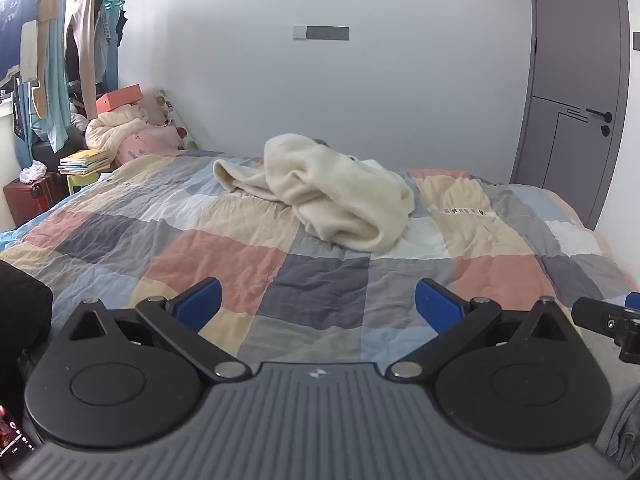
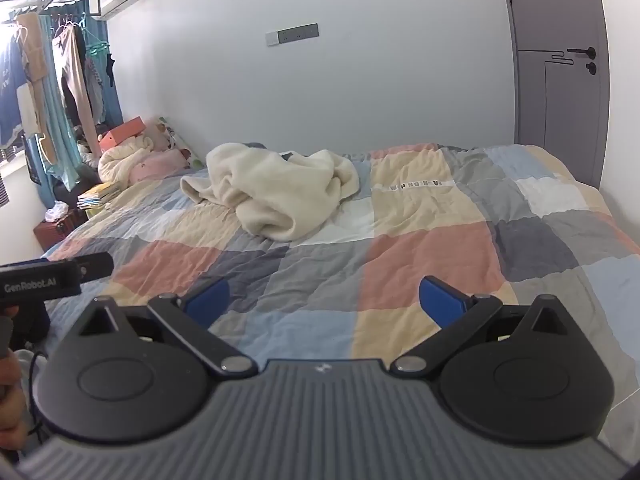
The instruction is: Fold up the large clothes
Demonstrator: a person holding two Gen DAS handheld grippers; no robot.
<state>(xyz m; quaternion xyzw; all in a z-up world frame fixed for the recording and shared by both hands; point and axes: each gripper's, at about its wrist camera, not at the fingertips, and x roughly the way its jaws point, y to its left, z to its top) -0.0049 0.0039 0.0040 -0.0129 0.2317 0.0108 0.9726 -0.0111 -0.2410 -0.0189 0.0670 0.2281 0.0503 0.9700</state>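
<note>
The left gripper (image 1: 318, 304) hovers over the near end of the bed (image 1: 320, 280), tilted a little downward, its blue pads (image 1: 198, 304) spread wide with nothing between them. The right gripper (image 2: 324, 304) hangs beside it over the same near end, angled alike, jaws equally wide and empty. At the left edge of the right wrist view, what seems to be a hand (image 2: 10, 396) grips the left gripper's handle.

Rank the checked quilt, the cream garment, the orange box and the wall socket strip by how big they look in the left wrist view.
1. Checked quilt
2. Cream garment
3. Orange box and wall socket strip: look alike in size, so unranked.
</note>
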